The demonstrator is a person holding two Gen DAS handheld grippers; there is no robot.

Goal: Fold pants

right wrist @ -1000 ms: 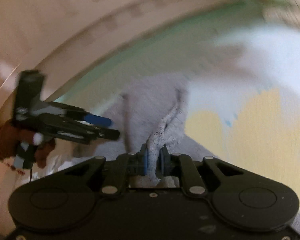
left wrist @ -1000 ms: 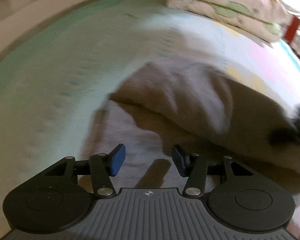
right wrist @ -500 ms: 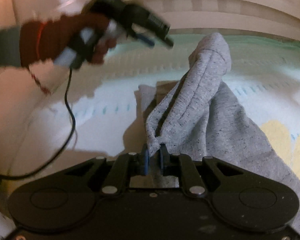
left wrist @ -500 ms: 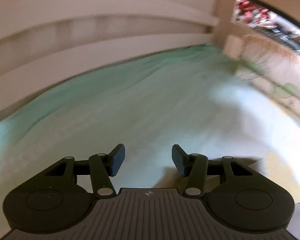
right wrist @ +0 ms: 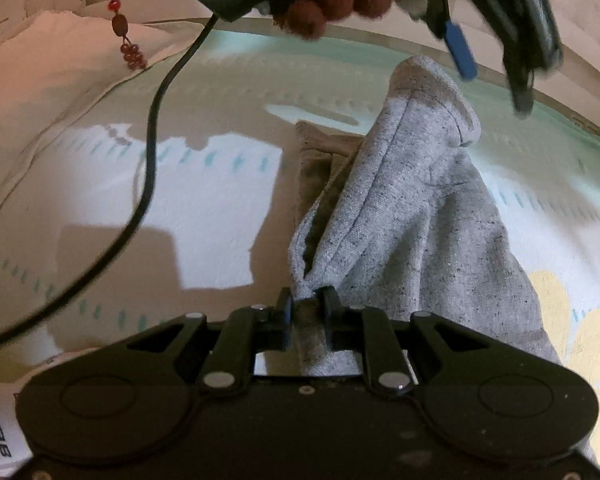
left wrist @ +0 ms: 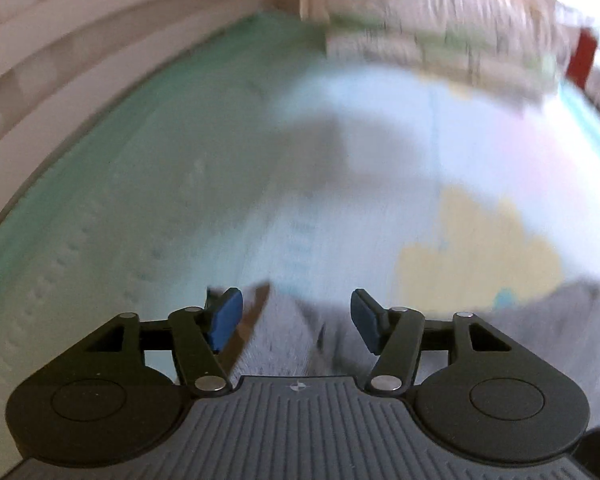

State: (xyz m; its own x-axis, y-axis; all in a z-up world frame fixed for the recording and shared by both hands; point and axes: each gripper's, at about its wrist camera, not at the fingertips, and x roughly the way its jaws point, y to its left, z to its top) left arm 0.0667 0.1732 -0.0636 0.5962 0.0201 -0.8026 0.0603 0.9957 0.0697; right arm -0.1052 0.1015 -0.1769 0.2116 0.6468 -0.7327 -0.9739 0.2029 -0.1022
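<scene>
L wrist view, heavy blur. L gripper (left wrist: 296, 320) at bottom centre, jaws apart w/ grey pants (left wrist: 300, 344) cloth lying below the gap, pads not pressing it; just opened a bit wider. A sec ago looked down on a big grey heap mid-frame; now only a strip of cloth at bottom edge, bedsheet (left wrist: 148, 184) filling the rest. Blurred pillows (left wrist: 432, 36) upper right.

R wrist view, sharper. Cable (right wrist: 148, 168) hanging at left. R gripper (right wrist: 306, 312) bottom centre, jaws near-closed, pinching a bunched edge of pants (right wrist: 412, 216), though just eased slightly. Cloth rising from jaws to a peak upper right, just under L tool's blue pad (right wrist: 460, 52). Half a sec ago the L tool sat upper left; now across to upper right.

Reading: fold half-way; L likely going for the raised end.

Containers: none seen.
</scene>
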